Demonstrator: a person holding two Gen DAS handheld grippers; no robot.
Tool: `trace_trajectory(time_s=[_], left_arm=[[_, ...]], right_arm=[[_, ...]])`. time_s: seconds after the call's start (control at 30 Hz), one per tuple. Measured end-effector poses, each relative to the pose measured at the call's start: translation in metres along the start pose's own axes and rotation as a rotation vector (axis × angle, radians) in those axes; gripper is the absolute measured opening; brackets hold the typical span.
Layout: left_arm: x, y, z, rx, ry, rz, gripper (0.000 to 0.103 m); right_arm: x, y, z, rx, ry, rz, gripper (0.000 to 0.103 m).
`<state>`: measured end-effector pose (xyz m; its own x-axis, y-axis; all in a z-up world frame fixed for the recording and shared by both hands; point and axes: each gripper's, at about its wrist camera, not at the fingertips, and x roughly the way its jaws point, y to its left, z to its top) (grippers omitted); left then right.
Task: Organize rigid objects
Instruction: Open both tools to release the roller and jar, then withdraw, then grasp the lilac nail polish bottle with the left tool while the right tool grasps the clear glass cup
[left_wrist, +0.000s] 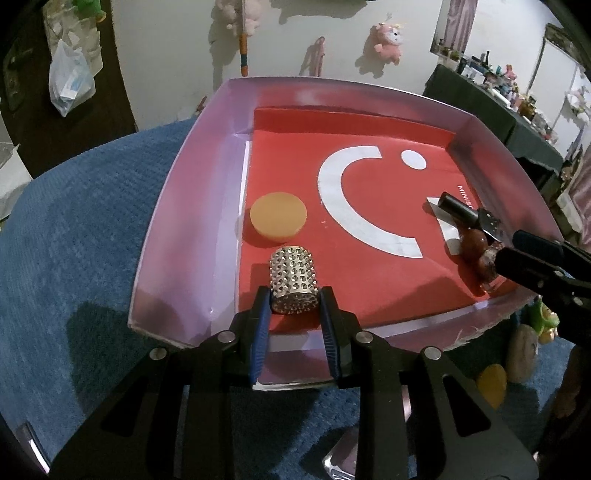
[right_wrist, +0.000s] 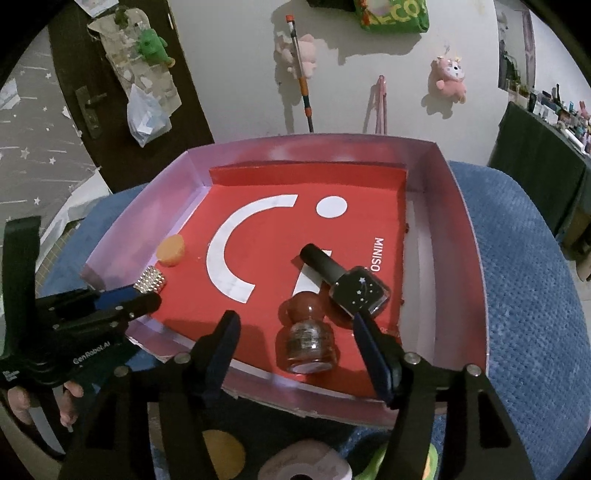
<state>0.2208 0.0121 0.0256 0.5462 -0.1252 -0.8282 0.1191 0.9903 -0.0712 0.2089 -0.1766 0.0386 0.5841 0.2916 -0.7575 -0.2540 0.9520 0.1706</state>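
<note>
Cluttered room: pale wall hung with a pink plush toy (right_wrist: 448, 79), a dark door at upper left, a loaded shelf at far right. A blue textured cloth (left_wrist: 85, 229) covers the surface, and on it sits a shallow tray (left_wrist: 184, 206) with pale lilac walls and a red liner printed with a white smile.

The tray reads as the collecting place; everything rigid lies in it, grouped by side.

- Studded metal cylinder (left_wrist: 294, 282): lower centre of the left wrist view, lying on its side on the red liner near the tray's near wall. The left gripper (left_wrist: 294, 312) is clamped on it, blue pads pressing its two sides. Whether it rests fully on the liner I cannot tell.
- Orange disc (left_wrist: 278, 218): flat on the liner just beyond the cylinder, close to the tray's left wall. Looks like the cylinder is being set beside it.
- Brown round-capped bottle (right_wrist: 308, 341): lower centre of the right wrist view, lying on its side. The right gripper (right_wrist: 295, 332) straddles it with jaws spread and neither pad touching, so the bottle seems set down.
- Dark starred polish bottle (right_wrist: 360, 290): lying just beyond the brown one, the two close or touching, its black cap pointing toward the tray's middle.

Below the tray's near edge, a tape roll (right_wrist: 304, 465) and a yellow round thing (right_wrist: 223, 456) wait outside.
</note>
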Motion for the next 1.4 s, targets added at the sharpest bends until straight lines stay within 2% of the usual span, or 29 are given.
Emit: trace_trajectory(time_s=[0.07, 0.13, 0.2, 0.23, 0.47, 0.73, 0.9, 1.1, 1.23, 1.4], left_arm=[[-0.003, -0.001, -0.001, 0.008, -0.012, 0.008, 0.025], [-0.006, -0.002, -0.002, 0.013, -0.019, 0.013, 0.035], [-0.009, -0.004, -0.004, 0.023, -0.026, 0.000, 0.074], [-0.012, -0.005, -0.005, 0.025, -0.036, 0.003, 0.079], [-0.032, -0.011, -0.013, 0.049, -0.082, 0.018, 0.080], [-0.060, -0.023, -0.031, 0.096, -0.180, 0.064, 0.087], [-0.076, -0.029, -0.043, 0.125, -0.231, 0.087, 0.090], [-0.082, -0.032, -0.056, 0.136, -0.231, 0.069, 0.091], [-0.082, -0.032, -0.064, 0.144, -0.203, 0.025, 0.091], [-0.083, -0.038, -0.077, 0.172, -0.215, 0.057, 0.091]], right_arm=[[-0.004, 0.000, 0.000, 0.004, -0.009, 0.009, 0.067], [-0.007, 0.002, 0.001, 0.001, -0.016, 0.010, 0.069], [-0.013, 0.003, -0.001, -0.005, -0.030, 0.007, 0.075], [-0.017, 0.004, -0.002, -0.009, -0.039, 0.004, 0.076], [-0.042, 0.013, -0.013, -0.042, -0.089, 0.012, 0.079], [-0.074, 0.028, -0.036, -0.083, -0.150, 0.023, 0.096], [-0.090, 0.037, -0.052, -0.104, -0.183, 0.021, 0.100], [-0.102, 0.047, -0.070, -0.113, -0.202, 0.023, 0.101], [-0.105, 0.048, -0.082, -0.104, -0.199, 0.038, 0.101], [-0.103, 0.051, -0.097, -0.104, -0.184, 0.037, 0.101]])
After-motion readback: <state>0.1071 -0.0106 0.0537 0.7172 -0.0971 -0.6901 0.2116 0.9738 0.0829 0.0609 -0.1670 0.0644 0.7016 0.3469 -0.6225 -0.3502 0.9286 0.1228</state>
